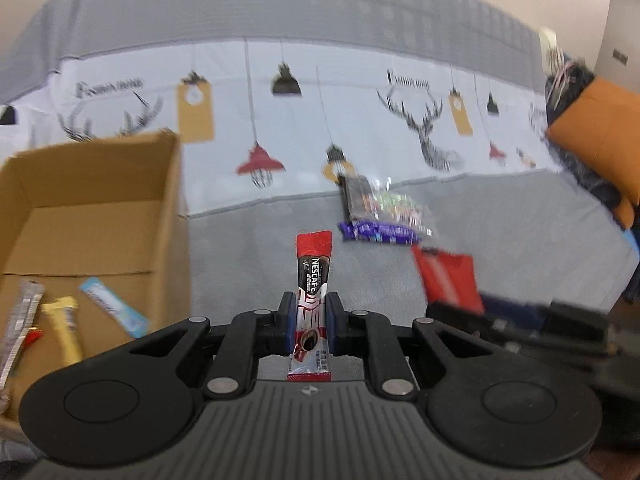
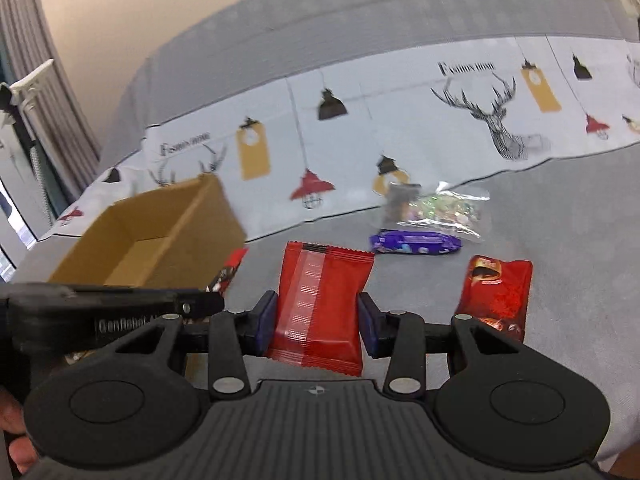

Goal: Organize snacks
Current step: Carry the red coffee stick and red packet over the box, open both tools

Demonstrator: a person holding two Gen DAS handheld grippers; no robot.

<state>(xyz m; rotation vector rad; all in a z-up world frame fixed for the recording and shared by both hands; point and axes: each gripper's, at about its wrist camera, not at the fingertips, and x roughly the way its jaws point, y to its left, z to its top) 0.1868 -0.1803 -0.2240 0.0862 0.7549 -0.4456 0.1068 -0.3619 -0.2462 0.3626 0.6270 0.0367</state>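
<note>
My left gripper (image 1: pixel 311 305) is shut on a red Nescafe coffee stick (image 1: pixel 314 264), which stands upright between the pads, to the right of an open cardboard box (image 1: pixel 100 184). My right gripper (image 2: pixel 318 316) is shut on a red snack packet (image 2: pixel 324 300), its pads pressing both sides, held above the grey bedspread. The box (image 2: pixel 160 224) lies to its left. On the bedspread lie a purple bar (image 2: pixel 414 242), a clear bag of candies (image 2: pixel 440 210) and another red packet (image 2: pixel 498 292). Inside the box are a yellow stick (image 1: pixel 64 326), a blue stick (image 1: pixel 114 306) and a silver one (image 1: pixel 20 320).
The bed cover (image 1: pixel 400 92) has deer and lamp prints behind the snacks. An orange cushion (image 1: pixel 596 136) sits at the right edge. A dark packet (image 1: pixel 356 196) lies against the candy bag. A hand (image 2: pixel 16 440) shows at the lower left, and a curtain (image 2: pixel 24 20) hangs on the far left.
</note>
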